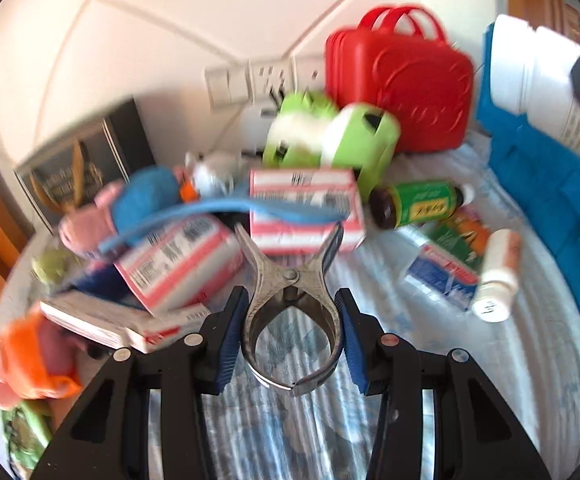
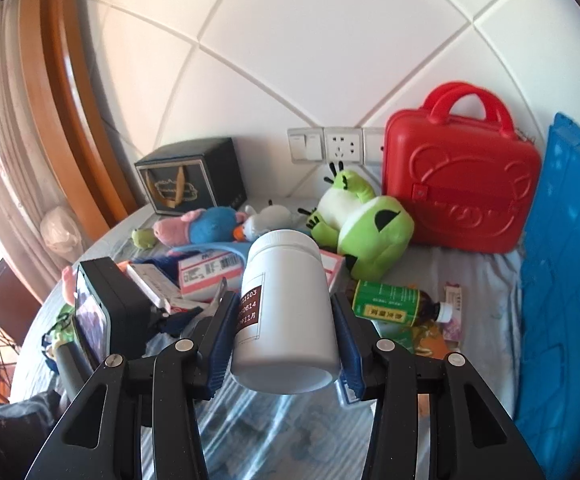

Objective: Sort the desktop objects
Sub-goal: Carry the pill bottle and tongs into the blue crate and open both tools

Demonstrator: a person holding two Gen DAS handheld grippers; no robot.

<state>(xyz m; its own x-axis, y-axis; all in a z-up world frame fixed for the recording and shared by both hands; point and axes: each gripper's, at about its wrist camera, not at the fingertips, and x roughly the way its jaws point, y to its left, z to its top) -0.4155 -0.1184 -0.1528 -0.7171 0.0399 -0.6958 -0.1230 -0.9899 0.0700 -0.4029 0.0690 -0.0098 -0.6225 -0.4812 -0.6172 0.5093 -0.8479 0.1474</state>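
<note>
My left gripper is shut on a metal spring clip, its blue pads squeezing the looped handles while the clip's jaws point away, held above the striped cloth. My right gripper is shut on a white plastic jar with a brown date label, gripped by its sides, lid pointing away. The same jar shows at the upper right of the left wrist view. Pink-and-white medicine boxes lie piled just beyond the clip.
A red carry case stands against the wall, a blue crate at the right. A green frog plush, a blue-shirted pig plush, a brown syrup bottle, a small white bottle and a black gift box crowd the table.
</note>
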